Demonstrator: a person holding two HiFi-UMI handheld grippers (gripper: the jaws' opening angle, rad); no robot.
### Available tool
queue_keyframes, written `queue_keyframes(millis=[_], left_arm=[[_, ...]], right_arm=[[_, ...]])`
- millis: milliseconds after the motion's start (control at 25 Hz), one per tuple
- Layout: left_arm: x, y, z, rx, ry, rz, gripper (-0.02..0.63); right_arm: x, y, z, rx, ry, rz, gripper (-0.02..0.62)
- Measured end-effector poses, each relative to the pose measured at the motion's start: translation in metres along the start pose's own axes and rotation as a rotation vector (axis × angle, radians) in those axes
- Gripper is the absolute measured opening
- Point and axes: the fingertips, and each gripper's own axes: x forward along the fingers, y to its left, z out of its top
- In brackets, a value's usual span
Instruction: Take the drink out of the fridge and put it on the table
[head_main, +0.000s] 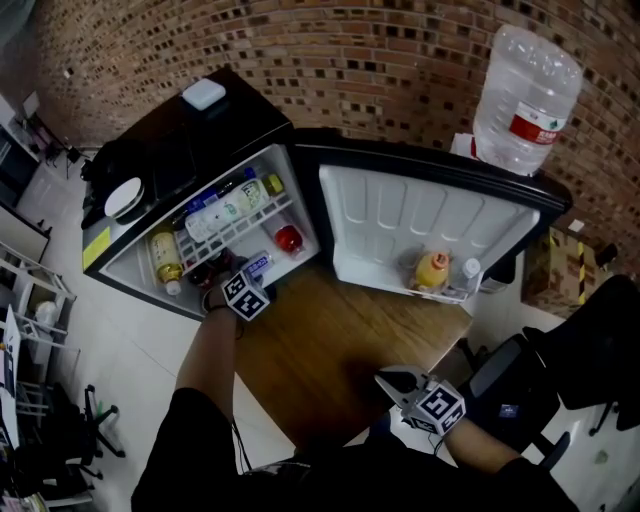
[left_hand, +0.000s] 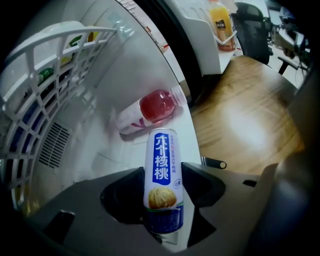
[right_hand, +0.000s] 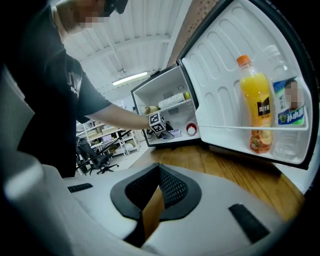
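Observation:
A white-and-blue can of walnut drink (left_hand: 161, 175) stands between the jaws of my left gripper (left_hand: 163, 192), and both black pads press on its sides. In the head view that gripper (head_main: 252, 280) and its can (head_main: 258, 264) are at the front edge of the open fridge's (head_main: 130, 262) bottom compartment. A red drink bottle (left_hand: 150, 110) lies on its side on the fridge floor just beyond the can. My right gripper (head_main: 392, 380) hovers over the wooden table (head_main: 330, 345) near its front right corner, its jaws (right_hand: 160, 172) closed together with nothing in them.
The fridge door (head_main: 430, 225) stands open to the right, with an orange juice bottle (head_main: 431, 270) and a clear bottle (head_main: 468, 274) in its shelf. More bottles lie on the wire shelf (head_main: 235, 210). A water jug (head_main: 525, 95) stands behind, and office chairs (head_main: 520, 390) at right.

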Motion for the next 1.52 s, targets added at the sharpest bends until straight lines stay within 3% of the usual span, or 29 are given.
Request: queue_keyframes(millis=[120, 280, 720, 1160, 1520], left_arm=[[-0.004, -0.001, 0.003, -0.010, -0.025, -0.001, 0.233], [-0.013, 0.002, 0.010, -0.085, -0.089, -0.004, 0.230], [-0.074, -0.002, 0.052, -0.266, -0.372, -0.033, 0.230], [-0.143, -0.077, 0.076, -0.510, -0.666, -0.182, 0.230], [-0.184, -0.141, 0.080, -0.652, -0.903, -0.290, 0.230]], right_arm=[[0.004, -0.001, -0.001, 0.001, 0.002, 0.001, -0.014], [0.009, 0.003, 0.004, 0.003, -0.010, 0.009, -0.014], [0.011, -0.001, 0.012, -0.006, -0.038, -0.018, -0.014], [0.014, -0.006, 0.034, -0.029, -0.094, -0.037, -0.014], [0.023, -0.007, 0.038, -0.038, -0.140, -0.054, -0.014]])
